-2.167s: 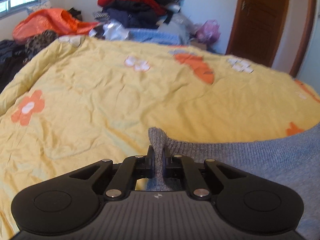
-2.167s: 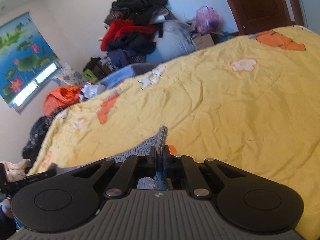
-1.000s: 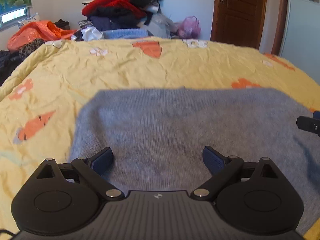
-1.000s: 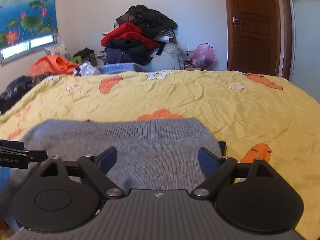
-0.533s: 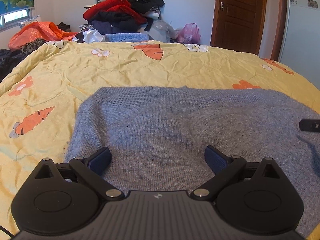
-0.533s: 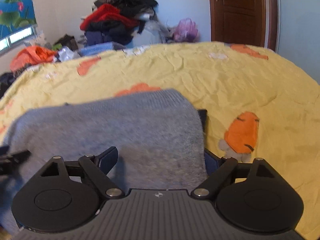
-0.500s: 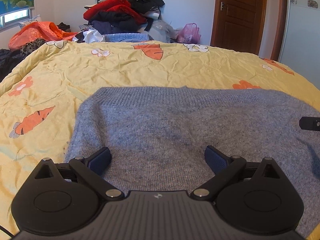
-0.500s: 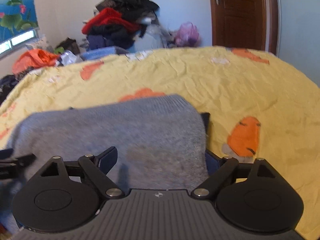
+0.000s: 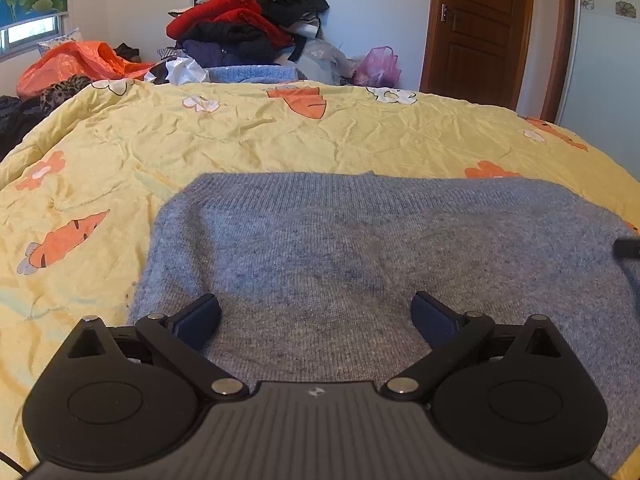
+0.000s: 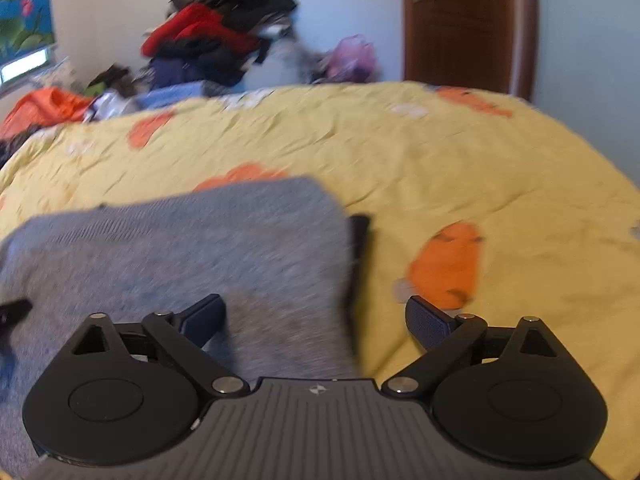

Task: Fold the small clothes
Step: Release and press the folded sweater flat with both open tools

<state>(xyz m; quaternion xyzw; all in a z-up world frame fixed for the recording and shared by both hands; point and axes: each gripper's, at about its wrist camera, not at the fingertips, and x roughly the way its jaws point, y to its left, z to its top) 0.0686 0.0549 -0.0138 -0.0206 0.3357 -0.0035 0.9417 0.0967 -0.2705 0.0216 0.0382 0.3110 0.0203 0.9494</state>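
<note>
Both claws empty: my left gripper and right gripper spread wide. Grey sweater lies flat near the quilt's front edge. Between folds, I judge; next, pinch a side edge.

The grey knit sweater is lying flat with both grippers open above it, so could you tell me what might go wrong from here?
1. The right gripper straddles the grey knit sweater at its right edge; closing there could also pinch the yellow quilt.
2. A dark piece pokes out at that edge; a fold might leave it sticking out.
3. The left gripper sits mid-panel, so closing there could bunch the knit.
</note>
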